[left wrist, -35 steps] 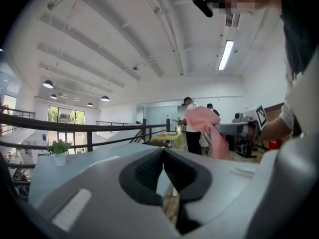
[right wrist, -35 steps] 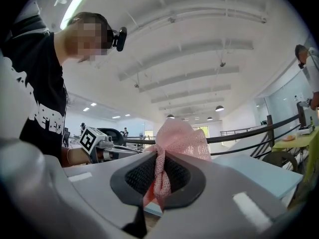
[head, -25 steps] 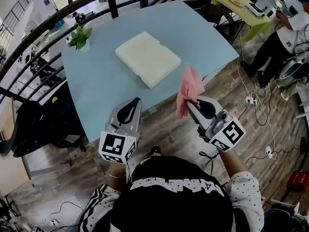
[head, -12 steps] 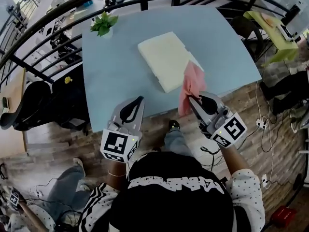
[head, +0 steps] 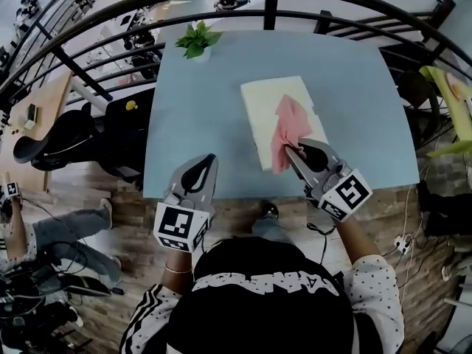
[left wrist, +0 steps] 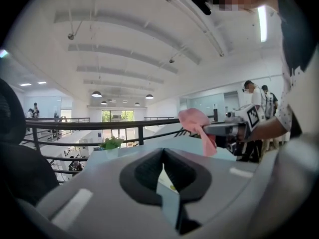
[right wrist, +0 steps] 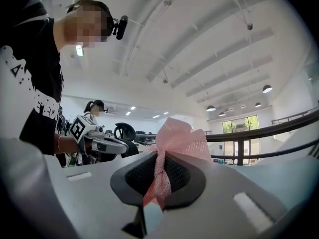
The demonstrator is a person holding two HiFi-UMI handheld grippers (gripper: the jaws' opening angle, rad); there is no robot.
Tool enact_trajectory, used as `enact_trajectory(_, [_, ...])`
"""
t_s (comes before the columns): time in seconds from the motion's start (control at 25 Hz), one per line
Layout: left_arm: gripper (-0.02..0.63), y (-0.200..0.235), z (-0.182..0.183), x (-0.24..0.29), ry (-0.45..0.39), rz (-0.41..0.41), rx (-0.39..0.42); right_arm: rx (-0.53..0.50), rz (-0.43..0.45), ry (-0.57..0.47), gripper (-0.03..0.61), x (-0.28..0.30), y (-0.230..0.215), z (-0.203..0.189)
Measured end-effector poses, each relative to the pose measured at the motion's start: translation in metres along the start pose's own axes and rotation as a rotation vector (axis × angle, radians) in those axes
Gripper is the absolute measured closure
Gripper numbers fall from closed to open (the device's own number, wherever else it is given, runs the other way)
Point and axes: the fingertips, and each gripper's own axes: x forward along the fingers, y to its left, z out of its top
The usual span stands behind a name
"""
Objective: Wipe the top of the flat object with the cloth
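R gripper [head: 294,152] pinches pink cloth [head: 289,124], over flat pad's [head: 262,102] near end; L gripper [head: 210,160] closed, empty, farther off.

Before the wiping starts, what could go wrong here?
1. The right hand-held gripper pinches only a twisted bit of the pink cloth, so dragging may pull the cloth free.
2. The cream pad lies loose on the table. The left hand-held gripper is shut and away from it, so the pad may slide under the wipe.
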Motion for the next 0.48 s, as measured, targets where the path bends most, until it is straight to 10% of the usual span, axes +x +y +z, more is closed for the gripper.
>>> enact_trajectory(0.48, [0.614, 0.003, 0.004, 0.035, -0.015, 0.18, -0.021, -0.097, 0.175, 0.103, 0.558, 0.041, -0.064, -0.033])
